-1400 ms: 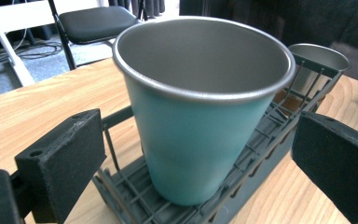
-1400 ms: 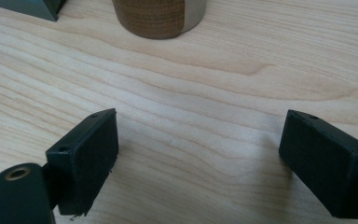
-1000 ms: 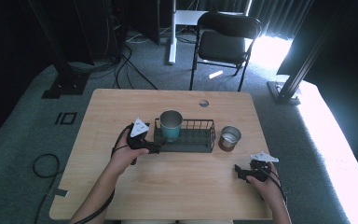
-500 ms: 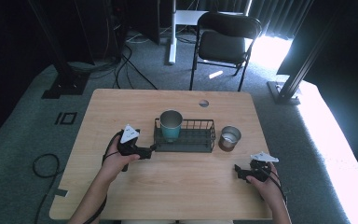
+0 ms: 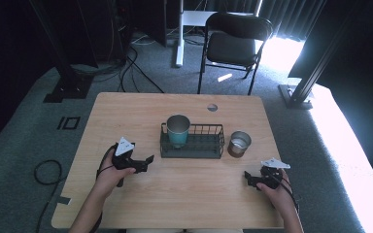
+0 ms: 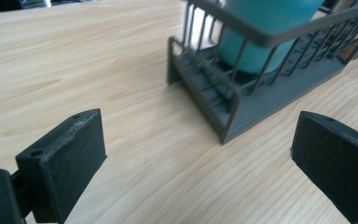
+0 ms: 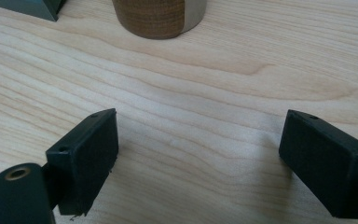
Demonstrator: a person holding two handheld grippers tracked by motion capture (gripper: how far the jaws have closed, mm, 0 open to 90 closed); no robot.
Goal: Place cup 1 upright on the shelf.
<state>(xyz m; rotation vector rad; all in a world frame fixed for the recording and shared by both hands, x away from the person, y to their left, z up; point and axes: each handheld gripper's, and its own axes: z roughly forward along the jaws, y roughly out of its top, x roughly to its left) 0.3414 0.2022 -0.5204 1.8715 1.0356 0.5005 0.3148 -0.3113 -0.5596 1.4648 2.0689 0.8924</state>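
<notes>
A teal cup [image 5: 178,129] stands upright in the left end of a dark wire rack [image 5: 209,146] at mid table. A brown and silver cup [image 5: 239,143] sits on the wood just right of the rack. My left gripper [image 5: 146,162] is open and low over the table, a short way left of the rack, whose near corner [image 6: 223,135] and the teal cup [image 6: 261,32] lie ahead of its jaws. My right gripper [image 5: 249,178] is open near the front right of the table, with the brown cup's base [image 7: 158,18] ahead of it. Nothing lies between either pair of jaws.
The wooden table [image 5: 126,116] has a round cable hole [image 5: 212,107] near its far edge. A black chair [image 5: 235,41] stands beyond the table. Cables lie on the grey carpet to the left. Bright light falls across the floor at right.
My left gripper has drawn back from the rack's left end, moving left and toward the table's front. The right gripper has stayed in place.
</notes>
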